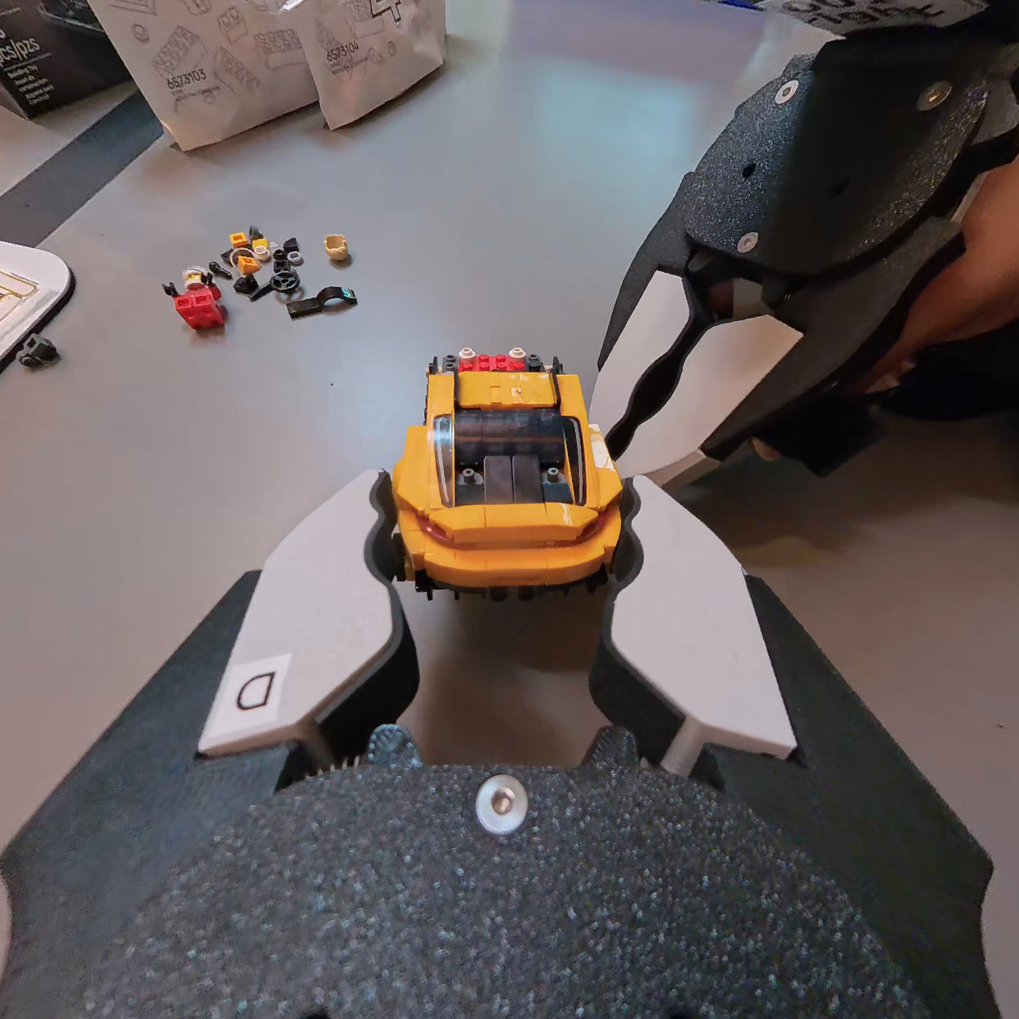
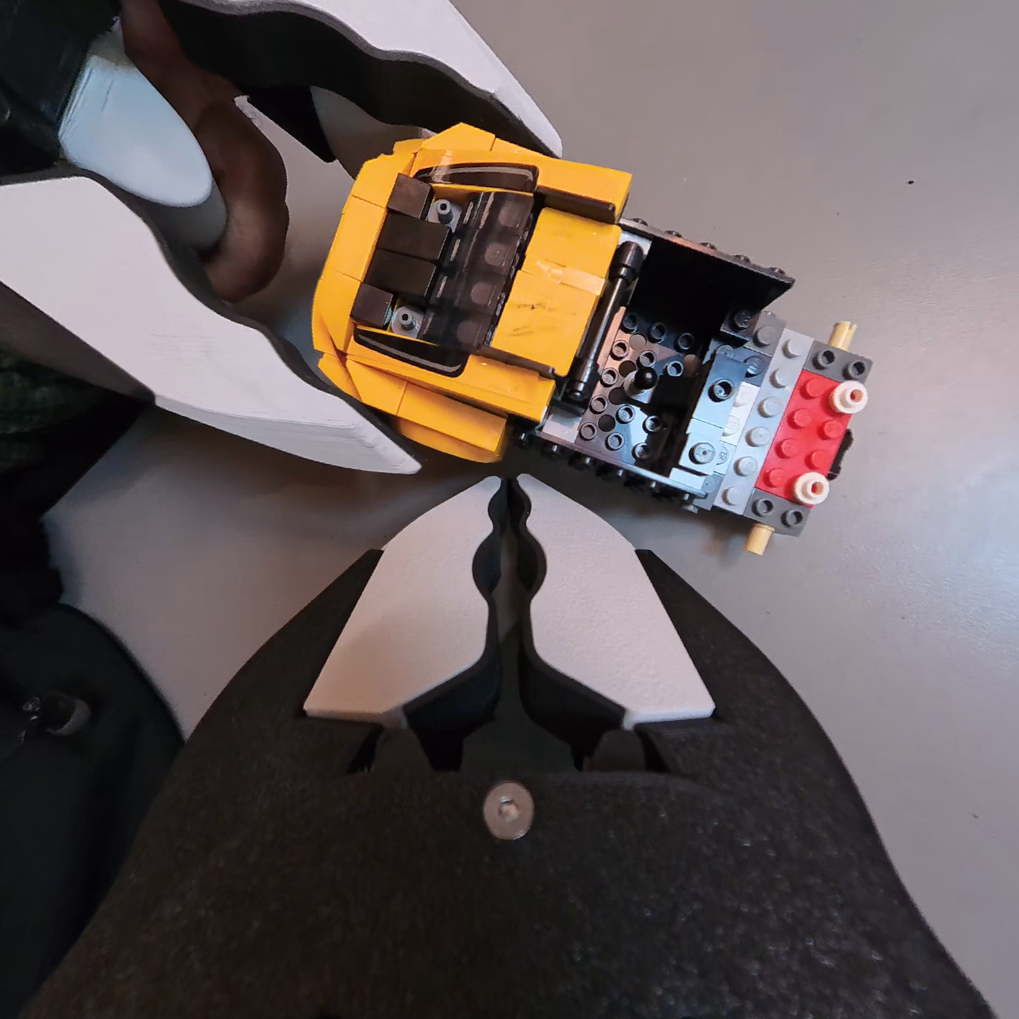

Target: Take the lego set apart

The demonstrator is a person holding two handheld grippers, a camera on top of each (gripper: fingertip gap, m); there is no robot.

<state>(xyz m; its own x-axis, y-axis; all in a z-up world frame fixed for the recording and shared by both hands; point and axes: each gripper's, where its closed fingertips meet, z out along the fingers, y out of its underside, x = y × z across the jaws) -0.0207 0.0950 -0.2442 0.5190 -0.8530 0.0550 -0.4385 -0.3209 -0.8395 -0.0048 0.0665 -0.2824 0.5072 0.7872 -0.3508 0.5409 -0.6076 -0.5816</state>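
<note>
Left gripper [image 1: 510, 510] clamped on the rear end of the yellow lego car [image 1: 504, 485], one finger on each flank, black pads pressed into the bodywork. Car sits on the grey table [image 1: 496, 220], nose pointing away from the left wrist camera.

Right gripper [image 2: 510, 482] has its fingers pressed together, tips meeting, nothing between them. Tips hover just beside the car's side, around where the yellow shell ends and the bare chassis starts; can't tell if they touch. A person's hand [image 1: 937, 298] shows behind that gripper in the left wrist view.

Car state from the right wrist view: rear half has its yellow body, dark window piece and black tiles on. Front half is stripped to the chassis: black and grey studded plates, a black side wall standing up, a red plate [image 2: 802, 435] at the nose with two small round white-ish studs on it. Tan axle pins [image 2: 761, 543] stick out on both sides at the front, no wheels on them.

Further out on the table, left of the car and well apart: a heap of loose parts [image 1: 259, 270] with orange and black bits, a steering wheel, a minifigure in red, and a tan hair piece [image 1: 336, 248]. Beyond that, two white paper bags [image 1: 231, 71] and a dark box [image 1: 49, 49] at the far edge.
</note>
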